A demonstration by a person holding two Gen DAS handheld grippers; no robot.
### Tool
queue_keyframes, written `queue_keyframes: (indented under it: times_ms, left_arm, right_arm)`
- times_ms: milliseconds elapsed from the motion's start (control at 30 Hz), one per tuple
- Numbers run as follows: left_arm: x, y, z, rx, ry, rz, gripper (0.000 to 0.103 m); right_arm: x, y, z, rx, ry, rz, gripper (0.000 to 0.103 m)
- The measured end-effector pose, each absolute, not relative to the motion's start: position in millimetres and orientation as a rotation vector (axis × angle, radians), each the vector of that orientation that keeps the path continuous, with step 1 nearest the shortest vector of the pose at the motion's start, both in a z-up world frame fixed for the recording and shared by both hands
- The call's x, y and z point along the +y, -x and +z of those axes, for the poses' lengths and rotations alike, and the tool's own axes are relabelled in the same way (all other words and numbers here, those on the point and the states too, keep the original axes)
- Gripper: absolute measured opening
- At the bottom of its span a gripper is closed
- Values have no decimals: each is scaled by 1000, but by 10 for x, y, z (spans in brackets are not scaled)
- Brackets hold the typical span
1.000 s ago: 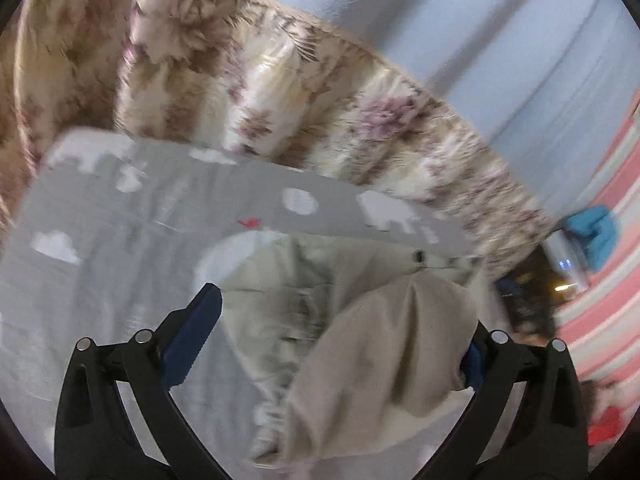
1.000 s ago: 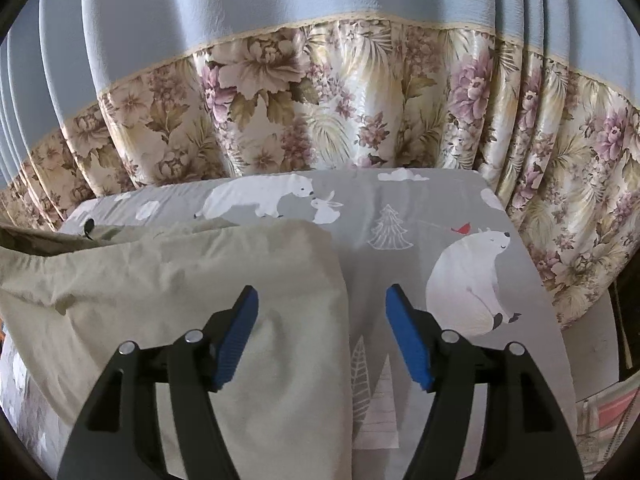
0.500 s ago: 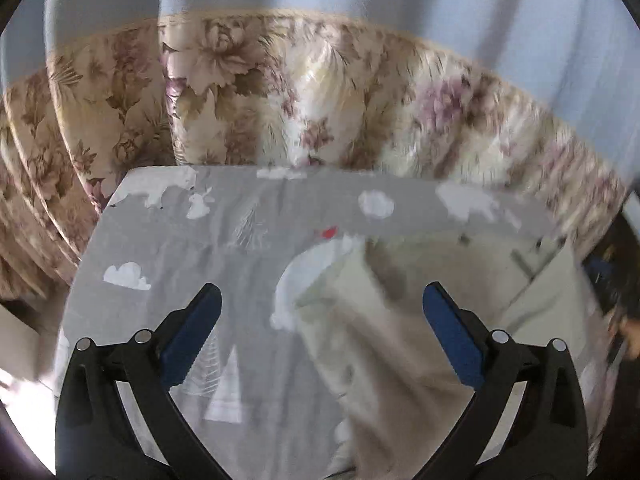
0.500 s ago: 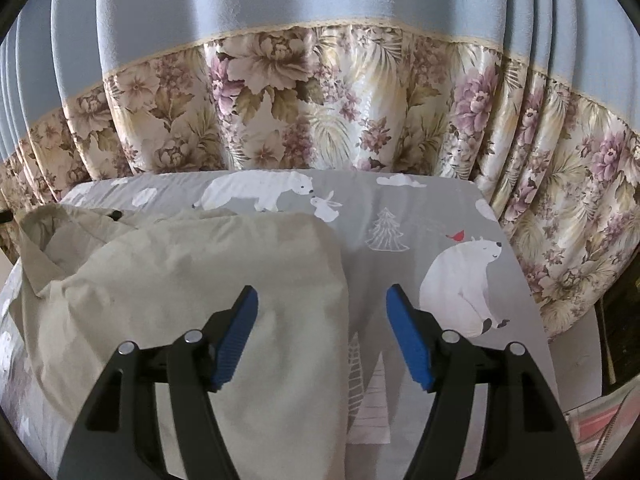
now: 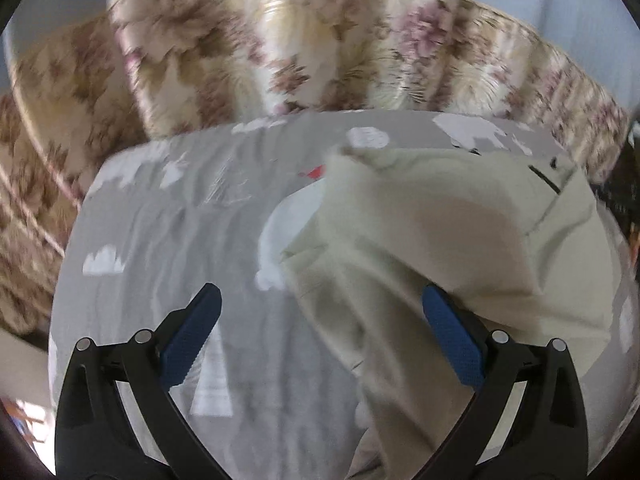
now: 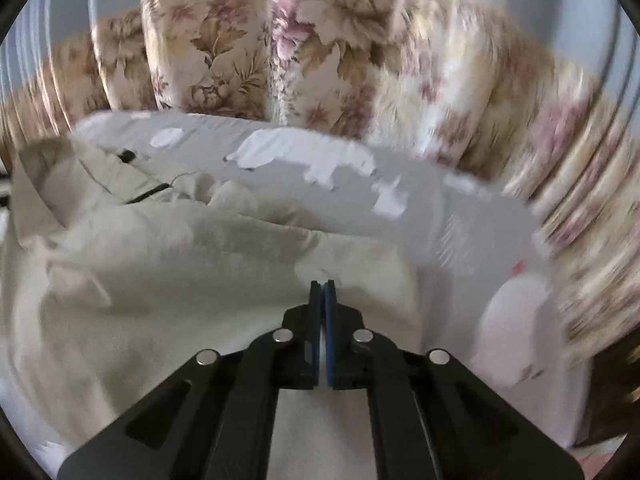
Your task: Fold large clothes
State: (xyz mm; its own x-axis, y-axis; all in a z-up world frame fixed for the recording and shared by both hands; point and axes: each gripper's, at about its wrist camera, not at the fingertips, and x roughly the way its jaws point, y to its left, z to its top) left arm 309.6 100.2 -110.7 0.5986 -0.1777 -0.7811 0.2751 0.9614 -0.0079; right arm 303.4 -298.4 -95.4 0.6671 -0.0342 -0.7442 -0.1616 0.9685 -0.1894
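A large beige garment (image 5: 440, 240) lies partly folded on a grey bear-print sheet (image 5: 168, 232). In the left wrist view it fills the right half, its edge running under my right blue pad (image 5: 450, 340). My left gripper (image 5: 320, 340) is open and holds nothing. In the right wrist view the garment (image 6: 160, 280) covers the left and middle, with a black-trimmed part at the far left. My right gripper (image 6: 323, 292) is shut on the garment's folded edge. Both views are blurred by motion.
The sheet (image 6: 440, 208) covers a narrow table. Floral curtains (image 5: 320, 48) hang close behind it and also show in the right wrist view (image 6: 320, 60). The table's right edge (image 6: 576, 400) drops off near the curtain.
My right gripper has gone from open above the garment to shut on its folded edge and swung left. My left gripper let go of the garment earlier and stays open, now lower over it.
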Motion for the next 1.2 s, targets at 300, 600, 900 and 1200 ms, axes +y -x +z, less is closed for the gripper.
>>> queue_keyframes:
  times_ms: [300,600,900,1200]
  left_arm:
    - [460,-3424,-1135,865,-200,-306,100]
    - [364,-3774,-1112,939,-29,-357,0]
    - [946,-2802,-207,459,109,-298,0]
    - [1359,-3562,-829,802,77,-91,28]
  right_arm:
    - [-3855,-2879,-638,724,15,-107,8]
    - [-3602,-3198,-1046,903,-175,124,80]
    - [-2910,-2126,-40,383,202,52,1]
    - [-3902,-2953,-688,733,-123,-113,58]
